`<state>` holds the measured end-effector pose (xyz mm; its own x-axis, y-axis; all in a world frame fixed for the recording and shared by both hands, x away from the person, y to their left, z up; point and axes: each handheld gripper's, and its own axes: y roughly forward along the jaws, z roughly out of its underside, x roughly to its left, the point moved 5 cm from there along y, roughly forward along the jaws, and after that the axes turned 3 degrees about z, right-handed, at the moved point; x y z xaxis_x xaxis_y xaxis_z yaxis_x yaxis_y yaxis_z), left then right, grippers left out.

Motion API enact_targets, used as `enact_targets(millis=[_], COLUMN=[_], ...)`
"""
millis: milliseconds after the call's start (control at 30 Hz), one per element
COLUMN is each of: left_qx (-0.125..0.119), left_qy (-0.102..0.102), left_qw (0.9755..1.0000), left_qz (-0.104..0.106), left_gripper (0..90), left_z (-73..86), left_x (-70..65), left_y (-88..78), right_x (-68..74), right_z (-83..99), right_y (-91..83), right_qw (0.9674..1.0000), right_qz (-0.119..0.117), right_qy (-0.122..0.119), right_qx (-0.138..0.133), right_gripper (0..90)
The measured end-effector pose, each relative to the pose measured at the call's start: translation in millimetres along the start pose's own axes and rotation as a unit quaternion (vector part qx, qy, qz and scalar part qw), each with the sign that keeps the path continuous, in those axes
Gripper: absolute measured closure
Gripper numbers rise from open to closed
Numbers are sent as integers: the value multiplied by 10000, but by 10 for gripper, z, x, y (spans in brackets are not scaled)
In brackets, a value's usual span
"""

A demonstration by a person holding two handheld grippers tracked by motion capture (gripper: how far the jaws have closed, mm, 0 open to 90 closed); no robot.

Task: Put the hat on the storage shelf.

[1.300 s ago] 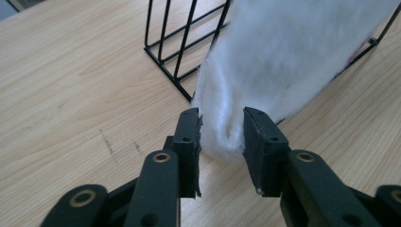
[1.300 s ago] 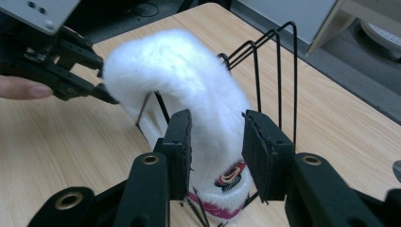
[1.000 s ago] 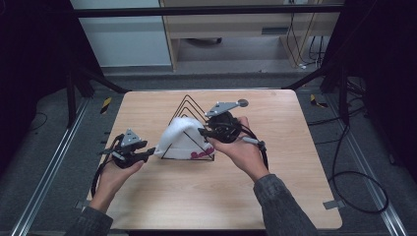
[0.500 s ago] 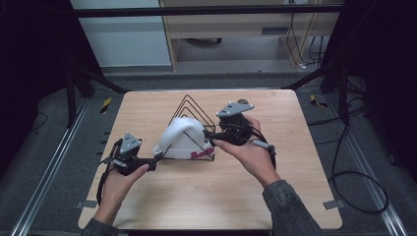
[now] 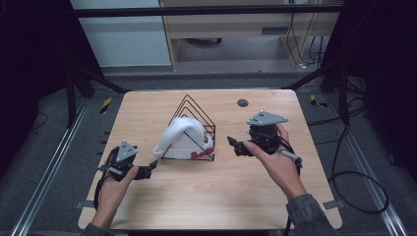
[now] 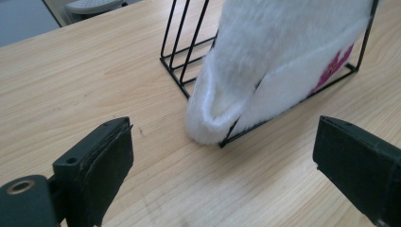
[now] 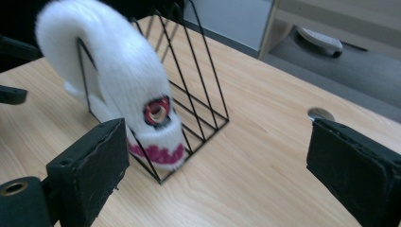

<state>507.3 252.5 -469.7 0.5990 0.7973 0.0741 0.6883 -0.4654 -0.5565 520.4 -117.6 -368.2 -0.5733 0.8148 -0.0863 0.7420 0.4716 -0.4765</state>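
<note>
Here, a white fluffy hat (image 5: 183, 138) w/ pink trim sits draped in a black triangular wire rack (image 5: 193, 129) at centre of a wooden table (image 5: 206, 196). Left gripper (image 5: 150, 169) is near its left side, right gripper (image 5: 233, 144) near its right; both jaws wide apart, holding nothing.

Fluffy white knit hat (image 5: 183, 139), pink pattern; thin black wire rack (image 5: 196, 110); pale matt wood-grain table (image 5: 206, 196).

The right gripper (image 5: 235, 145) and left gripper (image 5: 149, 169) have pulled away from the hat (image 5: 183, 139).
</note>
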Motion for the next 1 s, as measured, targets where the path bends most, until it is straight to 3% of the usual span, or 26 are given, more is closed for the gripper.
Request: enact_targets(millis=[233,500,767,1000], left_qx=[322,476,657,776], left_qy=[72,53,55,28], left_qw=[9994,9989,9978,9970], left_qz=[40,8,-3,40], left_gripper=[51,51,51,51], left_z=[166,267,365,452], left_x=[84,139,164,162], left_y=[27,73,131,181], right_x=[-254,-408,-499,-539], right_z=[281,567,792,1120], right_y=[-132,-190,-196,-138], right_qw=[9995,9984,9974,9953], right_qz=[288,463,529,569], right_qy=[116,182,290,514], right_qx=[100,258,388,587], right_gripper=[112,115,114,113])
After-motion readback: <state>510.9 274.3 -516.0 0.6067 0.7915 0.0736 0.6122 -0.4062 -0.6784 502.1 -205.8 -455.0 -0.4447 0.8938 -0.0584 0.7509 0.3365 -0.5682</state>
